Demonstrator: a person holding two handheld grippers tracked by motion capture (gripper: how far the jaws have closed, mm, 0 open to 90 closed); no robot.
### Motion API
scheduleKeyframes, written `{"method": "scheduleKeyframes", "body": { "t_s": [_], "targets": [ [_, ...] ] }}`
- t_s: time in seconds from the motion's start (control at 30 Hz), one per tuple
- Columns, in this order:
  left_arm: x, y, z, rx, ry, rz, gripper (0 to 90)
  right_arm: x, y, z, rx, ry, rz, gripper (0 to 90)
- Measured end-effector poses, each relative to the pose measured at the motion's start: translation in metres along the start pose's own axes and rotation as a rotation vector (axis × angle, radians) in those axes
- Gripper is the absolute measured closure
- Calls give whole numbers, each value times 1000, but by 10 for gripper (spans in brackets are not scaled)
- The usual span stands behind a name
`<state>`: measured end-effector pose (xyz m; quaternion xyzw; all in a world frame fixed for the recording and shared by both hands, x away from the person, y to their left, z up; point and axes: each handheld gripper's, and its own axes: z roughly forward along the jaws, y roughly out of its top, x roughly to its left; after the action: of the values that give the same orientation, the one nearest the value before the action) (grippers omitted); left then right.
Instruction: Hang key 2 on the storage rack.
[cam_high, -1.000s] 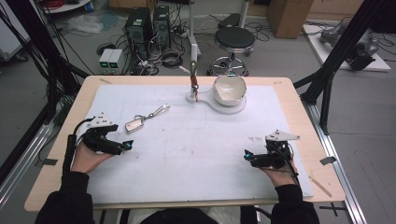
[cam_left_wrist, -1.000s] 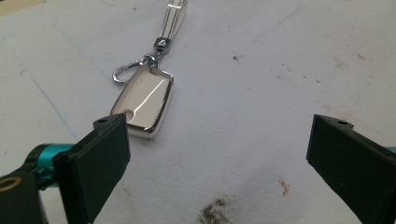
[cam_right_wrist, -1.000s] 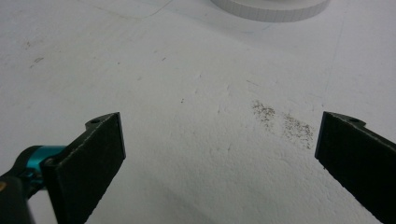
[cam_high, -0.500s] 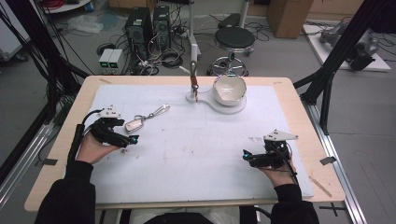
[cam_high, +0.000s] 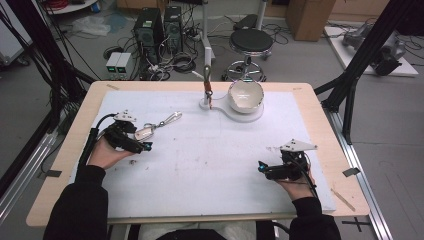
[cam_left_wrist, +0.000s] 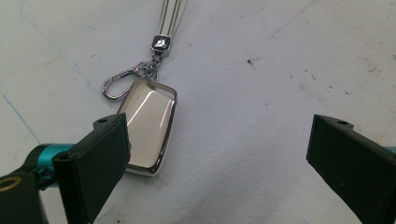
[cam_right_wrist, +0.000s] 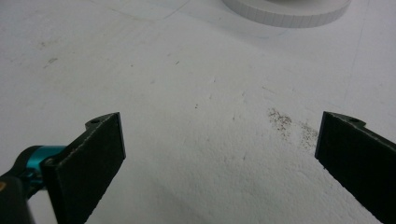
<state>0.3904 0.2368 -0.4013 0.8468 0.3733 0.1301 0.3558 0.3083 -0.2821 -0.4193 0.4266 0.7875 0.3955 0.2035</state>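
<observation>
Key fob (cam_left_wrist: 148, 129) with its clip and strap lies flat on the white mat (cam_high: 210, 150), unmoved. I've brought my left gripper (cam_left_wrist: 219, 158) forward since a second ago; its spread jaws now overlap the fob's near end. My right gripper (cam_right_wrist: 219, 158) rests wide open, well apart.

black sleeves (cam_high: 80, 205), black teal-jointed tools (cam_high: 131, 142)

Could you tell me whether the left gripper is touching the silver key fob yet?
Cannot tell. In the left gripper view the open left gripper has one jaw overlapping the key fob, hiding any contact or gap.
</observation>
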Motion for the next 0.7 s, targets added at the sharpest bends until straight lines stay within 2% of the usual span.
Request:
{"method": "scheduleKeyframes", "body": {
  "t_s": [0.1, 0.17, 0.23, 0.3, 0.43, 0.5, 0.7],
  "targets": [
    [0, 5, 3, 30, 18, 19, 67, 0, 0, 0, -4, 6, -2, 8],
    [-1, 11, 4, 40, 14, 32, 67, 0, 1, 0, -5, 10, -3, 8],
    [-1, 17, 6, 28, 5, 26, 66, 0, 1, 1, -10, 13, -1, 8],
    [2, 20, 10, 43, 4, 20, 67, 0, 1, 2, -8, 18, 5, 8],
    [5, 25, 18, 73, 19, 32, 67, 0, 1, 3, -11, 18, 12, 8],
    [5, 28, 22, 76, 12, 29, 67, 0, 1, 3, -12, 17, 12, 8],
    [4, 40, 32, 114, 16, 54, 67, -2, 2, 3, -22, 28, 13, 8]
  ]
}}
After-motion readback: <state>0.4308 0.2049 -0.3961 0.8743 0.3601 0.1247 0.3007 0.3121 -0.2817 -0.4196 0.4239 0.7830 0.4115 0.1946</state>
